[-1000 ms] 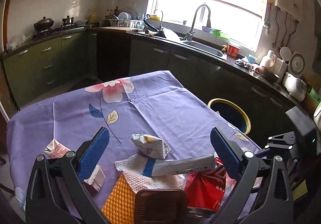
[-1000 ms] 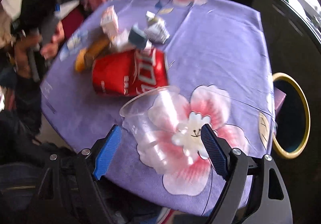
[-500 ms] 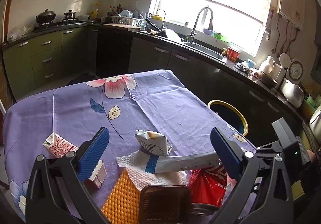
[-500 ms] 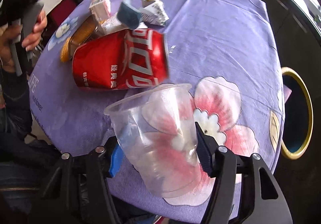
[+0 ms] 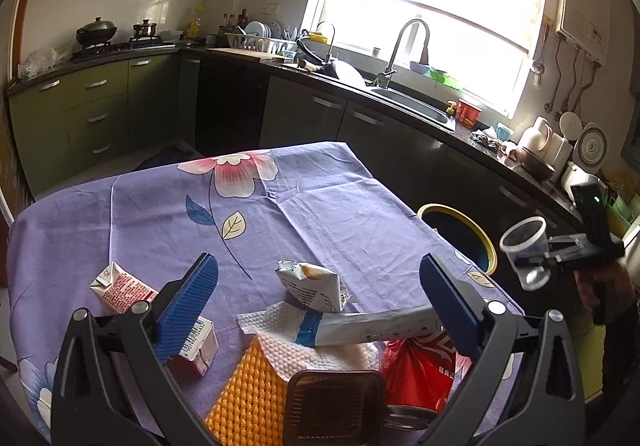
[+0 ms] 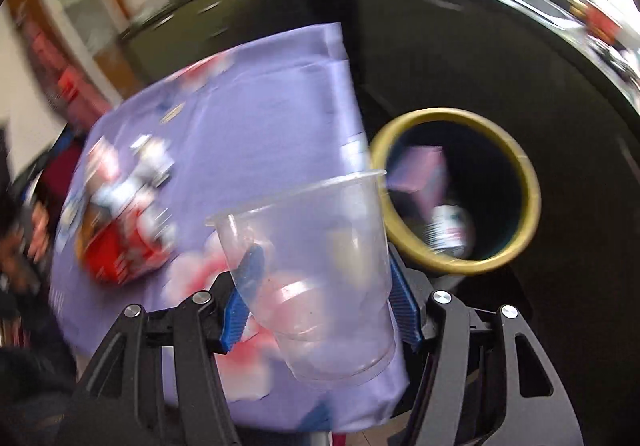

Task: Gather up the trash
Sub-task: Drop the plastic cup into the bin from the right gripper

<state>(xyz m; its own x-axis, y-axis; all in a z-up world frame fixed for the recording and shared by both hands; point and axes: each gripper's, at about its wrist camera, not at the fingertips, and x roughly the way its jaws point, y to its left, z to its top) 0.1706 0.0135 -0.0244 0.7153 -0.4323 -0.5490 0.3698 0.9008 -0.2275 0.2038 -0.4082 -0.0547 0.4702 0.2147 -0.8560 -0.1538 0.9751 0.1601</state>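
Right wrist view: right gripper (image 6: 320,310) clamps clear plastic cup (image 6: 316,270) upright, w/ bin (image 6: 456,194) just ahead-right (beside table (image 6: 260,118)). Left gripper (image 5: 316,306) is spread open over trash pile.

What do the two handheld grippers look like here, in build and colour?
Both match: the left gripper and right gripper have black plastic linkage frames with silver pivot screws and blue ribbed finger pads. In the left view, the right unit's black body shows a small green light.

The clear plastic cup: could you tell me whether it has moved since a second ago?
Yes. The clear plastic cup, gripped by the right gripper, left the table toward the bin.
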